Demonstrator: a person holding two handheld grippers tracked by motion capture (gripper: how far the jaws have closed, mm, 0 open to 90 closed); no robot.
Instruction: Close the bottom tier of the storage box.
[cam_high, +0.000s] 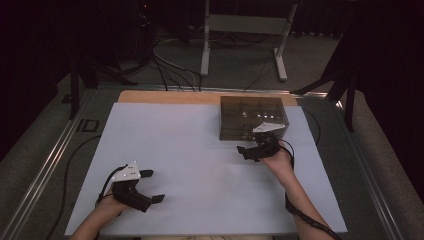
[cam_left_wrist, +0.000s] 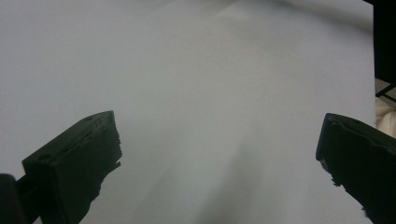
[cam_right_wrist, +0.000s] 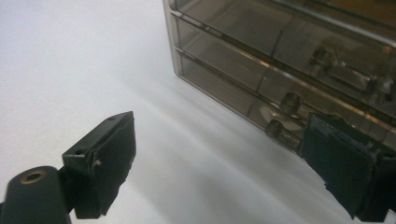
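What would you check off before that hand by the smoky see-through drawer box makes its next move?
1. Right gripper open: ok, jaws stand wide apart in the right gripper view.
2. Nothing held in it: ok.
3. Aimed at the smoky transparent plastic drawer box: ok, it sits just in front of the box.
4. Small clear round drawer knob within the jaw gap: not ok, it lies beside the right jaw.
5. Drawers shut: cannot tell.
6. Left gripper out of the way: ok, open over the bare white sheet.
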